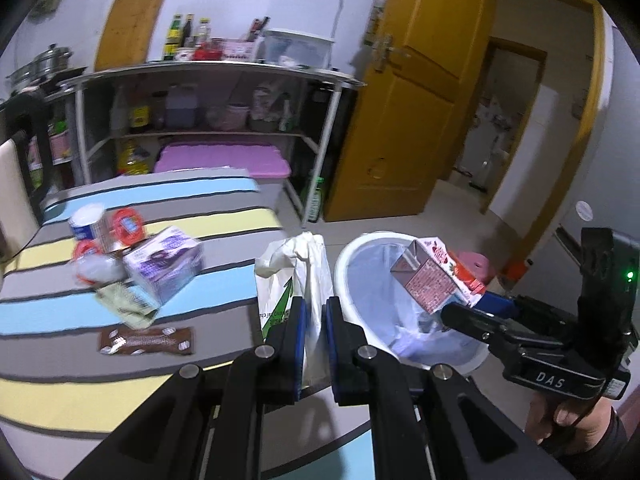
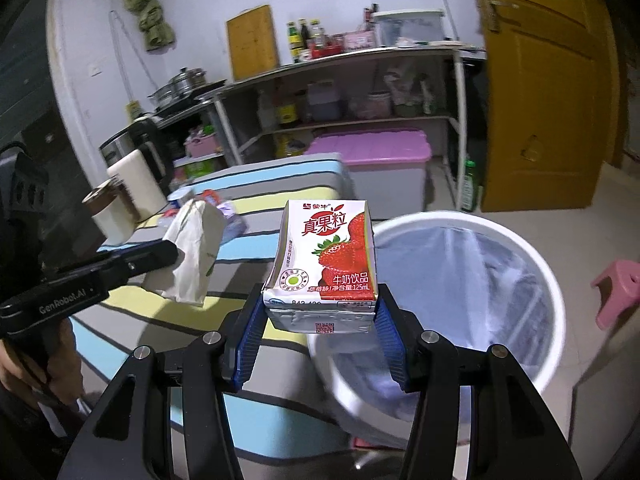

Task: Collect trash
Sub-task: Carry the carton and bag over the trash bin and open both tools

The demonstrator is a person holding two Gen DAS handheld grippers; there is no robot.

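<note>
My right gripper clamps the strawberry milk carton, left gripper pinches a white bag. I'd centre each above the bin before letting go.

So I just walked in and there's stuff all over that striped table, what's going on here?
A person is clearing trash with a handheld gripper in each hand. The right gripper is shut on a strawberry milk carton, held beside the rim of the white bin, which has a liner in it. The left gripper is shut on a white plastic bag by the table's edge. A purple box, red-lidded cups and a brown wrapper still lie on the striped table.
</note>
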